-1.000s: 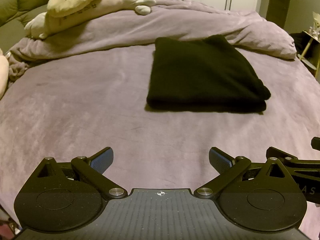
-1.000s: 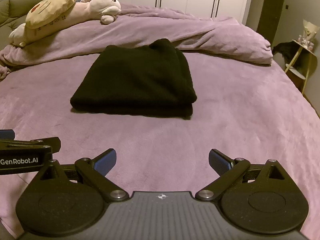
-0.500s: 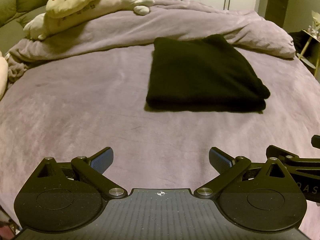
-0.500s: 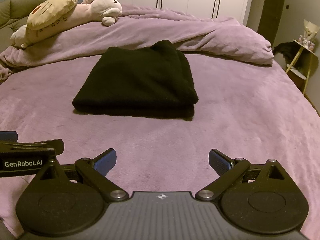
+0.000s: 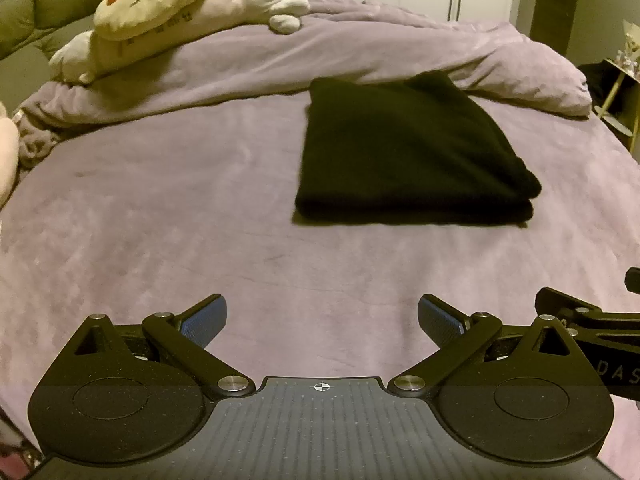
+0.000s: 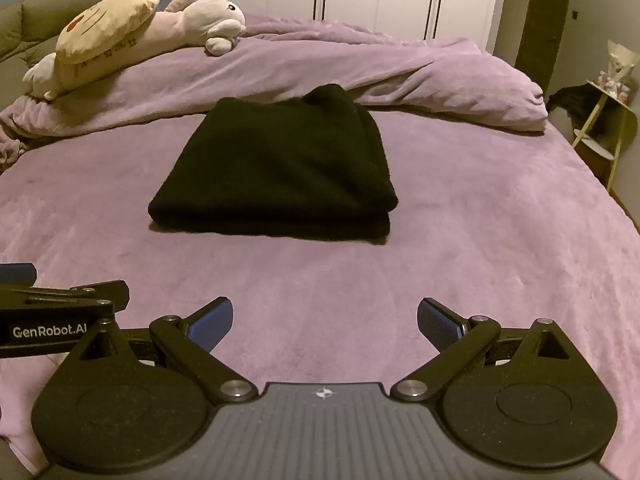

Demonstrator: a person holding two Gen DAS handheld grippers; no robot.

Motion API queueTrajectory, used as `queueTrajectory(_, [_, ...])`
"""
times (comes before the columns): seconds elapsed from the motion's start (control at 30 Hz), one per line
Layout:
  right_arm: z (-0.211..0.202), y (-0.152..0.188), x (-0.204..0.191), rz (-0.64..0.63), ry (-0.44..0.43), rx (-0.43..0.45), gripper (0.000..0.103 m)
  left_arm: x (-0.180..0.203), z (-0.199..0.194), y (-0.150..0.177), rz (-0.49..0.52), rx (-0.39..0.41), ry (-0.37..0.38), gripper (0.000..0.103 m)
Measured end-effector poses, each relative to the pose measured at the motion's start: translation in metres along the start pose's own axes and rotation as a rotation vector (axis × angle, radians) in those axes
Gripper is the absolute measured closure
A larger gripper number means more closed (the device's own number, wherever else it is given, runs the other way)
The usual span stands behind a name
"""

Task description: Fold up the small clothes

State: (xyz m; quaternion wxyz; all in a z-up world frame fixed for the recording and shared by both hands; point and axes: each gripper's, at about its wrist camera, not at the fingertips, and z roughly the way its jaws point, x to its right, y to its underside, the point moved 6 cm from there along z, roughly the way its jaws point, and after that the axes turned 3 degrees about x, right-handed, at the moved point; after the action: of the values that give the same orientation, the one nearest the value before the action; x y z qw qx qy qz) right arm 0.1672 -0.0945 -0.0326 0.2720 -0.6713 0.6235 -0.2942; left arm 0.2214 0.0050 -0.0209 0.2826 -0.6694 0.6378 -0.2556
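- Black garment (image 5: pixel 408 148) sat folded in a neat rectangle, untouched, well beyond both tools.
- Left tool (image 5: pixel 322 318) and right tool (image 6: pixel 324 320) hovered side by side at the near edge of the bed (image 6: pixel 500 240), fingers spread wide, gripping nothing.
- Folding looked finished; any tidy-up should press the thick near edge lightly, not drag it.
- Plush toys (image 6: pixel 120 36) lay far left on the bunched duvet (image 6: pixel 400 72).
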Motion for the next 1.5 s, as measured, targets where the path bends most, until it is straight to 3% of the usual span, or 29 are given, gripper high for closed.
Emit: queueTrajectory(1.5, [-0.0065, -0.0016, -0.0011, 0.025, -0.007, 0.017, 0.004, -0.0022, -0.0073, 0.0006, 0.008, 0.026, 0.013, 0.000])
